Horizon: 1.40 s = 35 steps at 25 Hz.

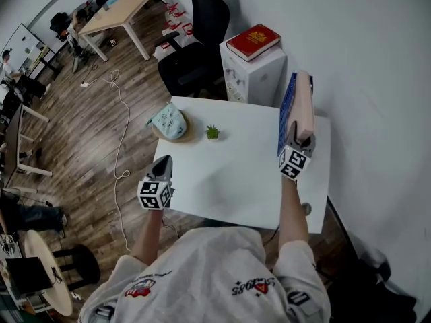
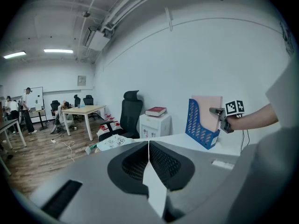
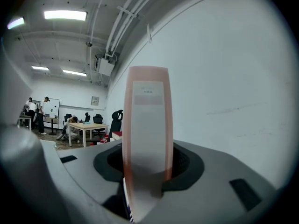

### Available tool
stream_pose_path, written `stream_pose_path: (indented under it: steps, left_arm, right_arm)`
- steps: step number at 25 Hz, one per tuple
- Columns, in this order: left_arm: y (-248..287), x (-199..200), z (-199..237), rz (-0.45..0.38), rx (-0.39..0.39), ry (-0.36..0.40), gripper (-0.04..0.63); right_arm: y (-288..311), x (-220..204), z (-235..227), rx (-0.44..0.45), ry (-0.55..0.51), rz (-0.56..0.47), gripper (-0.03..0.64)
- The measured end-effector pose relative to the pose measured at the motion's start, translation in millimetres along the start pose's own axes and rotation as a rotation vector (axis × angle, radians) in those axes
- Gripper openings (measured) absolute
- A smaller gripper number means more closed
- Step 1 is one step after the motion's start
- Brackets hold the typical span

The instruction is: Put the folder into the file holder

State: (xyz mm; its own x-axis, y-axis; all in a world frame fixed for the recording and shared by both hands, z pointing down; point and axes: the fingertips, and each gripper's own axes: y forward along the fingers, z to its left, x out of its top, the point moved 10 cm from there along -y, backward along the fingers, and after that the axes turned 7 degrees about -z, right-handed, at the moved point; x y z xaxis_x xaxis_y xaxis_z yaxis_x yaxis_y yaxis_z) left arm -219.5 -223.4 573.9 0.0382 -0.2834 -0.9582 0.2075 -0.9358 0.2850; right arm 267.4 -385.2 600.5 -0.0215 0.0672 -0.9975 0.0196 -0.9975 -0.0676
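Observation:
A pink folder [image 1: 304,103] stands upright, its lower part inside the blue file holder [image 1: 286,113] at the table's far right, next to the wall. My right gripper [image 1: 301,138] is shut on the folder's near edge. In the right gripper view the folder [image 3: 147,125] rises between the jaws of the right gripper [image 3: 147,169] and hides the holder. From the left gripper view I see the folder [image 2: 208,108] sticking out of the file holder [image 2: 201,129]. My left gripper [image 1: 163,161] hovers over the table's front left corner, shut and holding nothing [image 2: 148,146].
On the white table [image 1: 249,173] are a small green plant [image 1: 213,132] and a light blue cloth on a round mat [image 1: 168,121]. Behind the table stand a white cabinet [image 1: 259,76] with a red book [image 1: 253,42] and a black chair [image 1: 195,52].

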Motion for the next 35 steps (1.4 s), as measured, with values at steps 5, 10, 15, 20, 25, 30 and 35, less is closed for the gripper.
stream_pose_path:
  steps: [5,10,15,20,25,30,35]
  left_arm:
    - [3,-2,-1,0.004,-0.007,-0.008,0.011]
    - [5,-5,-3,0.002,-0.017,-0.02,0.011]
    - [12,-9,-5,-0.001,-0.037,-0.028,0.011]
    - [18,-7,-8,-0.008,-0.062,-0.041,0.011]
    - [29,-6,-15,-0.016,-0.102,-0.053,0.011]
    - [42,-1,-28,-0.016,-0.155,-0.05,0.011]
    - [55,4,-39,-0.023,-0.197,-0.058,0.011]
  right_arm:
    - [-3,-6,6,0.025,-0.028,0.034,0.18]
    - [0,-6,10,0.037,-0.038,0.062,0.195]
    - [-1,-19,10,0.089,0.012,0.116,0.287]
    - [-18,-17,10,0.109,0.023,0.153,0.31]
    - [-42,-14,2,0.115,0.017,0.184,0.307]
    - [-74,-4,-9,0.123,0.024,0.218,0.299]
    - [-102,0,-17,0.132,0.027,0.27,0.257]
